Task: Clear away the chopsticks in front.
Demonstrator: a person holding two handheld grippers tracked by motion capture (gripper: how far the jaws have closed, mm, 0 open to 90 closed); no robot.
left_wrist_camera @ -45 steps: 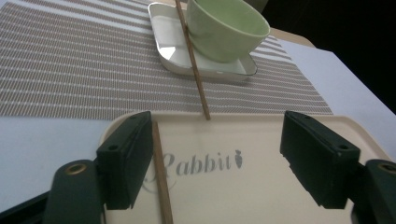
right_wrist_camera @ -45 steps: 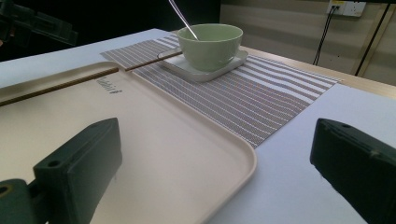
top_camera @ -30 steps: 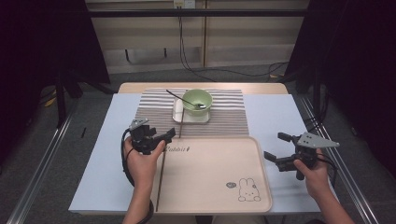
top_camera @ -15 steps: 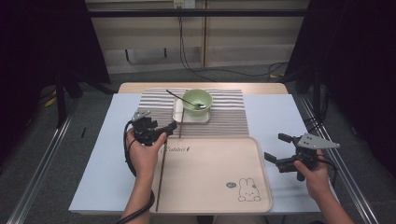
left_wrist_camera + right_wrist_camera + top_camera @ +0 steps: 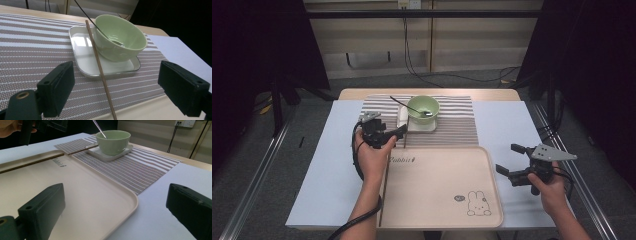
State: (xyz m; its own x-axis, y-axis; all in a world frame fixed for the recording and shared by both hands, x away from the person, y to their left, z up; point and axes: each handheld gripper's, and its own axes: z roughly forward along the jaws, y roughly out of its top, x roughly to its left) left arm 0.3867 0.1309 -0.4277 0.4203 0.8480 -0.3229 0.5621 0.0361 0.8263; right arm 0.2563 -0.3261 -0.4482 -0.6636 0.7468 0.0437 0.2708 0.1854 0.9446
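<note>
Bowl [image 5: 423, 108] on dish [image 5: 418, 124], tray [image 5: 439, 187] before them

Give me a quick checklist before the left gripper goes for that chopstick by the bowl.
1. Left gripper open: ok, its jaws have just been opening and nothing is pinched between them.
2. Chopstick lined up between the jaws: ok, it runs up the middle of the left gripper view, touching neither pad.
3. Chopstick free to lift: cannot tell; its far end rests on the white dish right beside the bowl.
4. Spoon settled in the bowl: ok, though a nudge might tip it.
5. Right gripper out of the way: ok, open beside the tray.
</note>
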